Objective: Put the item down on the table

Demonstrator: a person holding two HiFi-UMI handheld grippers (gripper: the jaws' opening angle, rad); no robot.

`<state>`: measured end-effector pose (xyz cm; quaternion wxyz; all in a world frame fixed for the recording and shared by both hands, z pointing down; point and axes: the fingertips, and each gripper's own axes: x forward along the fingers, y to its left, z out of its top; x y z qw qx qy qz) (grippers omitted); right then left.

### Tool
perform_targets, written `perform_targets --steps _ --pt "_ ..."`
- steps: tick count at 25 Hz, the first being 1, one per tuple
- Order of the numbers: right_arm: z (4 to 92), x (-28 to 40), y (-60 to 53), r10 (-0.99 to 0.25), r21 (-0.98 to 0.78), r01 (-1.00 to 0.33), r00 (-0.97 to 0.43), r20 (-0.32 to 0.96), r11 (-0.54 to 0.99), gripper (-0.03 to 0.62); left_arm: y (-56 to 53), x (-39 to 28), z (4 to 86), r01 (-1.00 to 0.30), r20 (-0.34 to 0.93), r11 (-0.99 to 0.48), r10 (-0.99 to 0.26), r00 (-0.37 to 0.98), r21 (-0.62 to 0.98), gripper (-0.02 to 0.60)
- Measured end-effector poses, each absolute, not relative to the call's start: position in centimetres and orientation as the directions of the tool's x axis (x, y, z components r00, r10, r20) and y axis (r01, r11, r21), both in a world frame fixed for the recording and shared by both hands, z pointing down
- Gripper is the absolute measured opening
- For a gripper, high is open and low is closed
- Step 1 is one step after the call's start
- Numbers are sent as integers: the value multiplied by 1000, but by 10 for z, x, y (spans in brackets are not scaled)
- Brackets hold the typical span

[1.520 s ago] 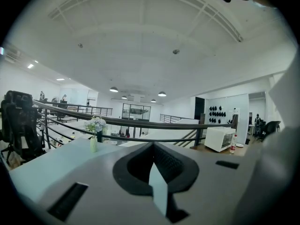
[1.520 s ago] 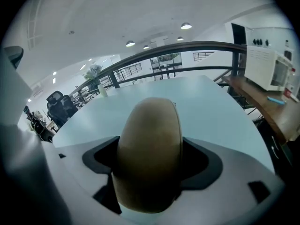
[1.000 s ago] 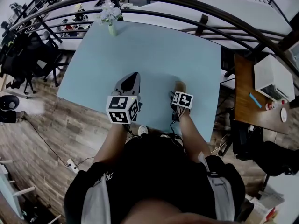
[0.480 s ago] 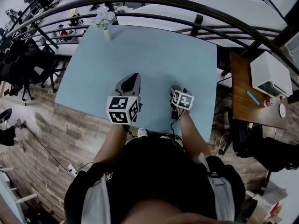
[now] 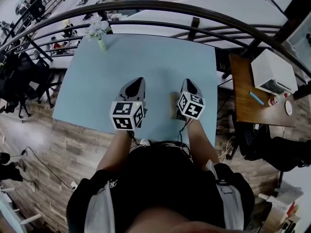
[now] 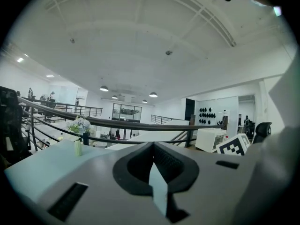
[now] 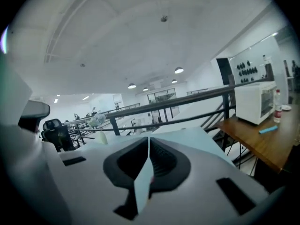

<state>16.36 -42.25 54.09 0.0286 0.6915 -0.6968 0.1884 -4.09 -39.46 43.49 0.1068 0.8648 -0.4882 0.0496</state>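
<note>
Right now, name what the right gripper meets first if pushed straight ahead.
Nothing close: the right gripper, fingers shut, points across the table; the black railing past its far edge looks first, though depth is unclear.

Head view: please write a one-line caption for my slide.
Left gripper and right gripper, both shut, above a light blue table; a small tan item lies beside the right gripper.

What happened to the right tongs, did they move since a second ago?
Yes. The right tongs tipped up from pointing down at the table to level, tips toward its far edge; the tan item lies beside them.
</note>
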Motion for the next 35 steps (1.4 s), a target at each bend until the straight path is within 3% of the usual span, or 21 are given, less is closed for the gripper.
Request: perform_targets --steps 13,35 --pt "400 157 -393 -982 -125 -983 -114 -148 132 0 -406 -15 425 -820 148 -558 -807 572 128 14" --pt "414 164 -384 -992 -129 -986 -92 -87 103 0 -410 8 425 -787 146 -606 -773 617 119 14"
